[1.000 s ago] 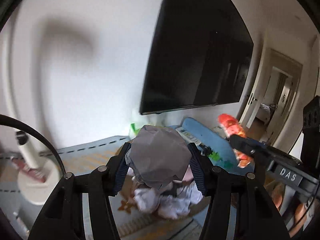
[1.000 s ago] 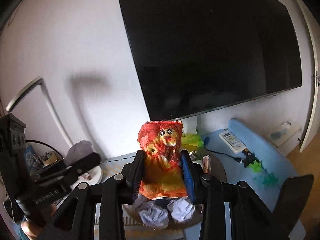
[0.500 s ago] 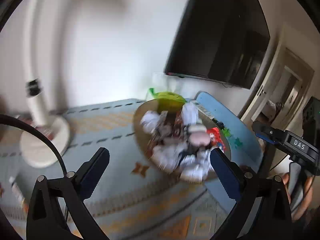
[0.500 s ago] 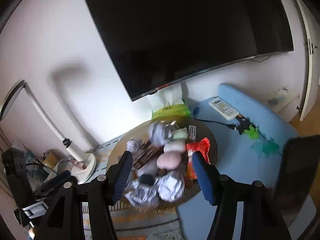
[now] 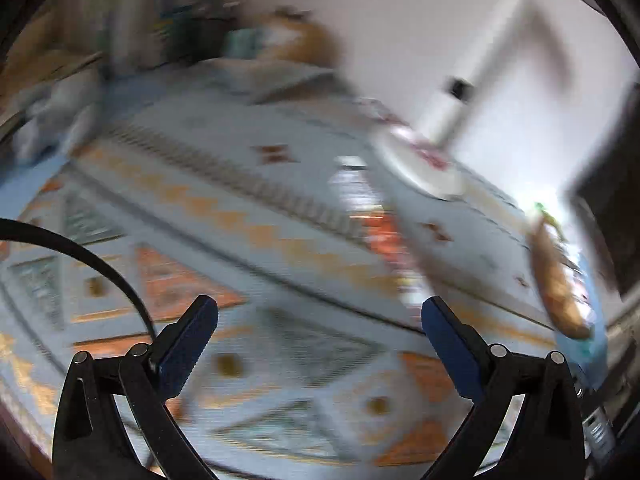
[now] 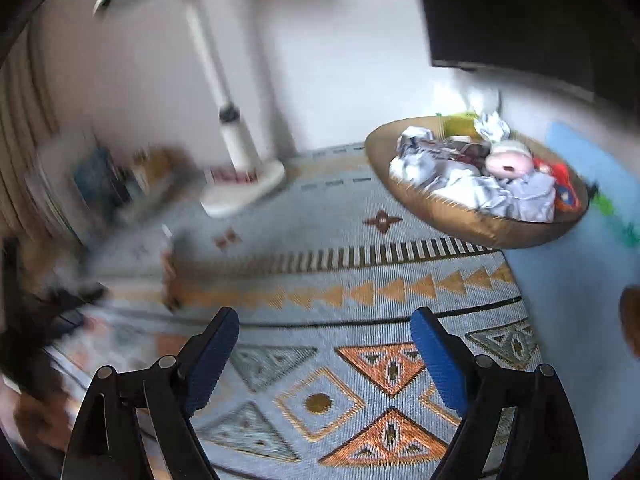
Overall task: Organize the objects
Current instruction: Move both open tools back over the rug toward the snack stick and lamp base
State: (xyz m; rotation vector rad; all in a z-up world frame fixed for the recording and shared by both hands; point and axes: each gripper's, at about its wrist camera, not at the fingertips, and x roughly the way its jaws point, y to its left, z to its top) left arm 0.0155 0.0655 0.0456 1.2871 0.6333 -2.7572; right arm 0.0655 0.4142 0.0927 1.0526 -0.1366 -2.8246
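Left wrist view is badly motion-smeared; only the left gripper is sharp. Jaws spread wide, nothing between the blue ribbed pads, just rug under them. A black cable arcs in from the left edge, cut off by the frame. Past the pads, a long streaked thing, white at the far end and orange-red nearer, lies on the rug; cannot tell what it is. Basket shows only as a brown sliver at the right edge, contents unreadable. Lamp base is a white disc with a white post, top cut off. Far left corner is blur: brown and blue shapes, unidentifiable.

Right wrist view is clearer. Right gripper is released and empty, jaws opening, over flat woven rug with orange triangles, diamonds and a black-and-white bar stripe on pale blue-grey. Left edge is a dark smear, unreadable. Blue mat lies beside the rug on the right. Beyond it, the shallow round brown basket sits at the rug's far right, piled with crumpled paper balls, a pink rounded item and a red wrapper at its right rim. Lamp base stands on the floor by the white wall; a black screen is cut off top right.
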